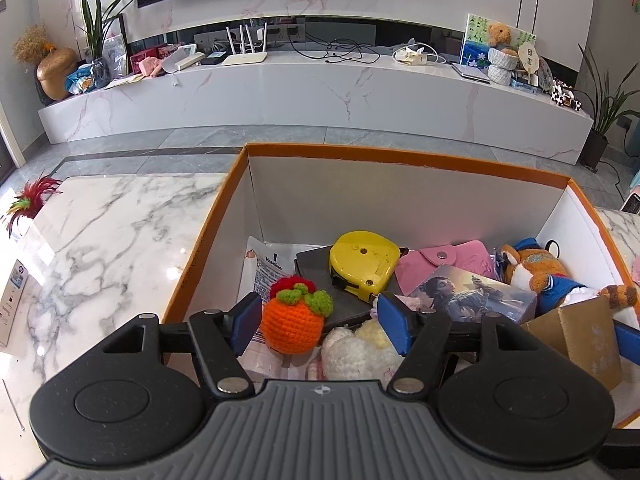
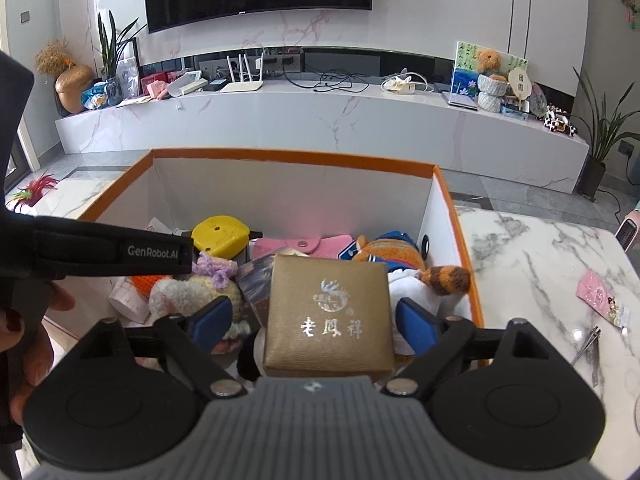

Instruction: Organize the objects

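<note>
Left gripper (image 1: 320, 322) gapes over the orange-rimmed box (image 1: 400, 156), crocheted persimmon (image 1: 294, 320) loose at seven o'clock inside. Right gripper (image 2: 316, 322) stands open around the gold jewellery box (image 2: 328, 312), already dropped in; pink card (image 2: 596, 294) and nail clippers (image 2: 586, 346) remain at three o'clock.

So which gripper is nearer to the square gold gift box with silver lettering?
Right. The right gripper straddles the gold gift box, its open pads just clear of both sides. The left gripper sits further left, around the orange crocheted fruit.
</note>
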